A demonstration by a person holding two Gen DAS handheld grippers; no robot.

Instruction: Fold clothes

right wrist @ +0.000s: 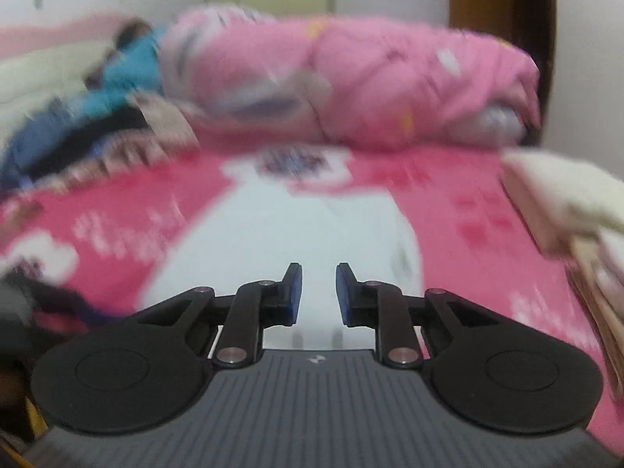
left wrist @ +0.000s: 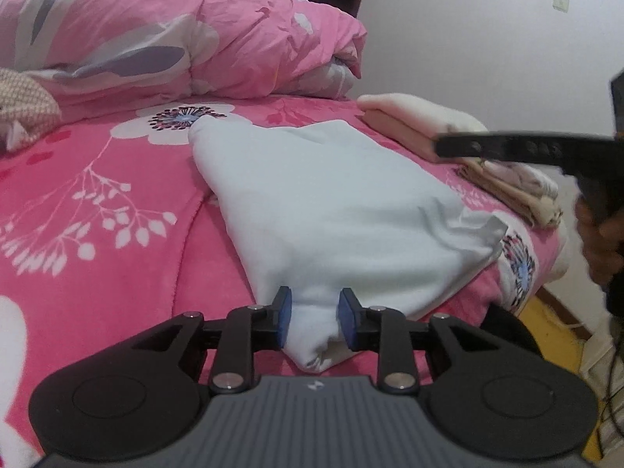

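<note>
Cloth (left wrist: pixel 331 210), pale blue, soft and floppy, lies folded on the pink bed (left wrist: pixel 117 202) near the quilt (left wrist: pixel 175 39). Left gripper (left wrist: pixel 314 321) hugs its corner loosely; right gripper (right wrist: pixel 318 297) narrow, empty. Grab corners

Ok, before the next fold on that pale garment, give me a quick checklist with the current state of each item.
1. Left gripper around the near corner of the pale blue garment: ok, the corner lies between its pads.
2. Left pads pressing the cloth: cannot tell; a narrow gap seems to show on each side.
3. Right gripper free of cloth: ok, jaws apart, nothing between them, garment below.
4. Garment flat on the pink bedsheet: not ok, the right edge is wrinkled.
5. Folded stack apart from the garment: ok, sheet shows between them.
6. Right wrist view sharp: not ok, it is blurred.
</note>
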